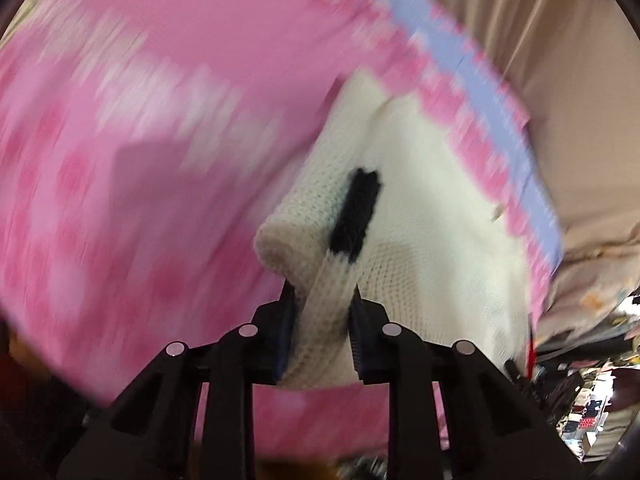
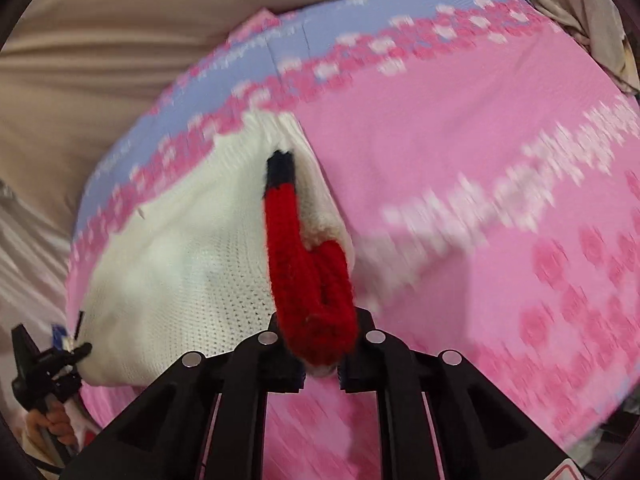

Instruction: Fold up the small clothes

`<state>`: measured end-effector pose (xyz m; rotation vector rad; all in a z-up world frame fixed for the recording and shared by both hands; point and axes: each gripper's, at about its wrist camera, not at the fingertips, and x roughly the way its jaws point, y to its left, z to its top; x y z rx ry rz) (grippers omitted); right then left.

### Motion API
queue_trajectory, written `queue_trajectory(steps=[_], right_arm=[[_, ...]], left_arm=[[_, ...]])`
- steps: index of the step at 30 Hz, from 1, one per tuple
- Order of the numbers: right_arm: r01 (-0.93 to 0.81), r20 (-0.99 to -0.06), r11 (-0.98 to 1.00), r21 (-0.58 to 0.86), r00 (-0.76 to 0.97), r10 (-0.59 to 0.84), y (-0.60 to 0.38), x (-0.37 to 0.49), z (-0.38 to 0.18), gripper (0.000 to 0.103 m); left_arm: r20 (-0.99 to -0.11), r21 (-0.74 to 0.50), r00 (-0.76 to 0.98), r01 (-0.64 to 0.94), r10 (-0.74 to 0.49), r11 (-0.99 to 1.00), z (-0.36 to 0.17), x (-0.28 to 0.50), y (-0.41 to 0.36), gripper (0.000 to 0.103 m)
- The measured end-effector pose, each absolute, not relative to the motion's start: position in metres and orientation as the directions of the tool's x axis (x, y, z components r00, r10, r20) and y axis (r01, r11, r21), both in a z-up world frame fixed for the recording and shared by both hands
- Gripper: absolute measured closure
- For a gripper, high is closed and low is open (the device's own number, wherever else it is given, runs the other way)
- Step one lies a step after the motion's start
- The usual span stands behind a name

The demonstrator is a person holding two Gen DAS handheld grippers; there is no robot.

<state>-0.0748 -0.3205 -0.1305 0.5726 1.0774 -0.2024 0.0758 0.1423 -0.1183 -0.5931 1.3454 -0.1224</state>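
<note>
A small white knit garment [image 1: 432, 264] with a black stripe [image 1: 356, 216] and a red edge band [image 2: 304, 264] is held up over a pink patterned cloth [image 1: 140, 140]. My left gripper [image 1: 322, 304] is shut on a white knit edge of it. My right gripper [image 2: 320, 344] is shut on the red band at the other end; the garment's white body [image 2: 168, 280] stretches to the left there. The left gripper [image 2: 52, 360] shows at the far left of the right wrist view, gripping the garment's other end. Both views are blurred by motion.
The pink cloth [image 2: 480, 220] has a lilac border [image 2: 224, 64] and lies on a beige sheet [image 2: 100, 52]. The beige sheet [image 1: 560, 60] also shows at the right of the left wrist view, with cluttered shelves [image 1: 592, 412] at the lower right.
</note>
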Motion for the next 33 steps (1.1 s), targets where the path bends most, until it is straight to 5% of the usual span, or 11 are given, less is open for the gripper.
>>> queue_trajectory(steps=[4,7,11,15,16,18,19,21,25,29,33], right_arm=[[0.445,-0.930,0.848,0.287,0.342,0.135,-0.312,-0.119,-0.167,0.087],[0.482,-0.892,0.827,0.289,0.449,0.050,-0.321,-0.121,-0.137,0.079],[0.431,-0.814,0.862,0.265,0.579,-0.039,-0.327,-0.080,-0.093,0.063],[0.385,-0.805,0.898,0.214,0.590,-0.061,-0.324,-0.017,-0.098,0.048],[0.384,-0.817,0.903,0.194,0.573,-0.068,-0.325,0.004,-0.108,0.047],[0.390,-0.847,0.905,0.172,0.528,-0.067,-0.323,0.023,-0.127,0.051],[0.365,-0.868,0.912,0.188,0.496,-0.020,-0.319,0.033,-0.133,0.089],[0.315,-0.831,0.930,0.191,0.555,-0.018,-0.306,0.030,-0.112,0.096],[0.316,-0.767,0.928,0.199,0.640,-0.054,-0.310,0.012,-0.091,0.097],[0.359,-0.888,0.923,0.139,0.457,-0.044,-0.331,0.029,-0.160,0.096],[0.350,-0.802,0.924,0.156,0.591,-0.089,-0.316,-0.014,-0.092,0.091]], left_arm=[[-0.905,-0.425,0.179,-0.349,-0.386,0.835,-0.145,0.027,0.154,0.073],[-0.912,-0.395,0.267,-0.368,-0.311,0.842,-0.114,0.041,0.162,0.071],[-0.873,-0.362,0.419,-0.219,-0.248,0.906,-0.065,0.099,0.144,0.027],[-0.883,-0.329,0.390,-0.116,-0.262,0.937,-0.083,0.157,0.107,0.024],[-0.899,-0.315,0.351,-0.104,-0.261,0.944,-0.099,0.172,0.094,0.025],[-0.918,-0.318,0.283,-0.108,-0.277,0.942,-0.124,0.187,0.083,0.054],[-0.925,-0.299,0.278,-0.109,-0.260,0.948,-0.127,0.186,0.083,0.064],[-0.904,-0.329,0.313,-0.071,-0.292,0.942,-0.116,0.179,0.088,0.089],[-0.886,-0.322,0.378,-0.086,-0.269,0.943,-0.102,0.173,0.105,0.092],[-0.902,-0.302,0.354,-0.108,-0.247,0.947,-0.130,0.177,0.098,0.091],[-0.888,-0.305,0.389,-0.105,-0.243,0.947,-0.095,0.152,0.093,0.088]])
